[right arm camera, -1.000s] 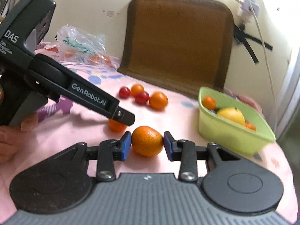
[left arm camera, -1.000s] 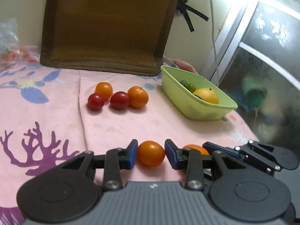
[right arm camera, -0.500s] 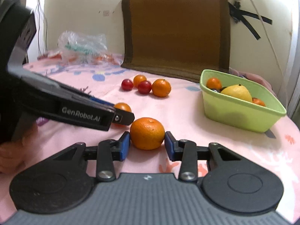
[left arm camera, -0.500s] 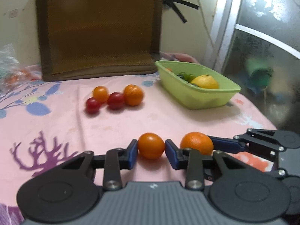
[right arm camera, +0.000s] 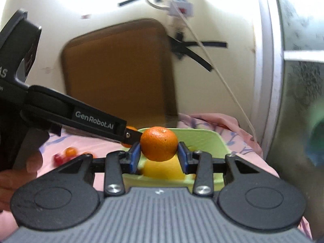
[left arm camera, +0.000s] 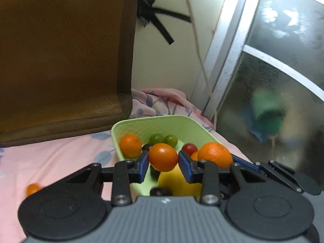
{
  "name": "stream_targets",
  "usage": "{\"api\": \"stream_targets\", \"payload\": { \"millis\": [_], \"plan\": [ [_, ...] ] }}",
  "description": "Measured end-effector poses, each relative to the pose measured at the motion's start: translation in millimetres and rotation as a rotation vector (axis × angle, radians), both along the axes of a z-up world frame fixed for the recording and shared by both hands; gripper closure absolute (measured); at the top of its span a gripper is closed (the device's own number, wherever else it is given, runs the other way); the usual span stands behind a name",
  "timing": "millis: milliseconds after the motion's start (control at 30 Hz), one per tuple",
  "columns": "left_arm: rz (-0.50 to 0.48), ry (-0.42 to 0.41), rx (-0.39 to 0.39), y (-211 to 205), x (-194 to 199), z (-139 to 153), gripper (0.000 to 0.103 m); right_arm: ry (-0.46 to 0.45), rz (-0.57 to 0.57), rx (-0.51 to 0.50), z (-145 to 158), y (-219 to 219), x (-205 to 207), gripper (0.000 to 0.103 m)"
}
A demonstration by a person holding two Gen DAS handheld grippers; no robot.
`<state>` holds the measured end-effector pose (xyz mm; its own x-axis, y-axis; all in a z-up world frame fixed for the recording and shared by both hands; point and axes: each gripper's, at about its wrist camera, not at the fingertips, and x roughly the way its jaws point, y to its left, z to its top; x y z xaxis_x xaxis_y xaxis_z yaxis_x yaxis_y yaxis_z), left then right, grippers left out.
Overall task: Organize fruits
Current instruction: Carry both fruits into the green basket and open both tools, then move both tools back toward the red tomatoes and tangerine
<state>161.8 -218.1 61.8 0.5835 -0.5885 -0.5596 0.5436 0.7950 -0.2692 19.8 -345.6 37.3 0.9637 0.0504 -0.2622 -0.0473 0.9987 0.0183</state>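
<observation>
My left gripper [left arm camera: 163, 163] is shut on a smooth orange tomato [left arm camera: 163, 157] and holds it above the near end of the light green basket [left arm camera: 162, 121]. My right gripper [right arm camera: 159, 155] is shut on a mandarin [right arm camera: 159, 143], also over the green basket [right arm camera: 204, 139]. In the left wrist view the mandarin [left arm camera: 215, 154] shows just right of the tomato, with the right gripper's fingers [left arm camera: 245, 165] around it. The basket holds a yellow lemon [left arm camera: 178, 179], an orange fruit [left arm camera: 130, 145], two green grapes [left arm camera: 163, 139] and dark red ones [left arm camera: 189, 148].
A brown mat [left arm camera: 60, 60] leans on the wall behind the pink floral cloth [left arm camera: 56, 158]. Small orange and red fruits [right arm camera: 66, 155] lie on the cloth to the left. A hand [right arm camera: 18, 174] grips the left tool. A frosted glass door [left arm camera: 273, 81] stands at the right.
Both grippers lifted their fruit off the cloth and carried it right and forward to above the green basket. The loose fruits on the cloth now lie behind at the left.
</observation>
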Motion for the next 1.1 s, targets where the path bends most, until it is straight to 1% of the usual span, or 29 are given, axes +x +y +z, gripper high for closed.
{"api": "stream_targets", "payload": {
  "millis": [167,233,300,333,367,433,533,633,667,733,767,833,867,900,933,1000,1100],
  "plan": [
    [0.018,0.031,0.029,-24,26,-14,0.070,0.059,-0.032,0.053,-11,-24,37,0.060],
    [0.024,0.034,0.035,-28,31,-19,0.068,0.052,-0.031,0.078,-17,-30,42,0.058],
    [0.033,0.035,0.030,-29,35,-20,0.057,0.041,-0.044,0.074,-20,-32,41,0.055],
    [0.039,0.034,0.028,-29,35,-20,0.054,0.033,-0.047,0.069,-19,-32,43,0.054],
    [0.046,0.033,0.026,-28,37,-20,0.052,0.023,-0.050,0.072,-20,-34,41,0.052],
    [0.055,0.032,0.013,-21,34,-15,0.052,0.000,-0.055,0.101,-17,-37,39,0.052],
    [0.068,-0.014,-0.036,9,20,2,0.052,-0.058,-0.089,0.137,-15,-43,25,0.052],
    [0.116,-0.059,-0.089,58,1,16,0.052,-0.120,-0.136,0.144,-12,-48,11,0.052],
    [0.137,-0.067,-0.097,76,-5,18,0.053,-0.138,-0.150,0.155,-11,-51,7,0.052],
    [0.190,-0.085,-0.083,110,-20,17,0.053,-0.158,-0.164,0.187,-10,-57,1,0.052],
    [0.216,-0.092,-0.060,124,-27,13,0.054,-0.159,-0.165,0.207,-11,-60,-2,0.053],
    [0.267,-0.098,0.010,149,-39,3,0.056,-0.146,-0.132,0.261,-12,-62,-9,0.056],
    [0.291,-0.096,0.037,161,-44,-5,0.056,-0.134,-0.108,0.283,-13,-61,-10,0.062],
    [0.305,-0.087,0.051,170,-48,-11,0.056,-0.118,-0.078,0.299,-15,-58,-14,0.065],
    [0.312,-0.073,0.058,176,-50,-18,0.056,-0.104,-0.053,0.298,-17,-53,-15,0.067],
    [0.317,-0.043,0.059,186,-52,-29,0.056,-0.074,-0.002,0.261,-19,-32,-20,0.067],
    [0.304,-0.030,0.066,183,-49,-42,0.056,-0.014,0.086,0.196,-23,4,-21,0.068]
  ]
}}
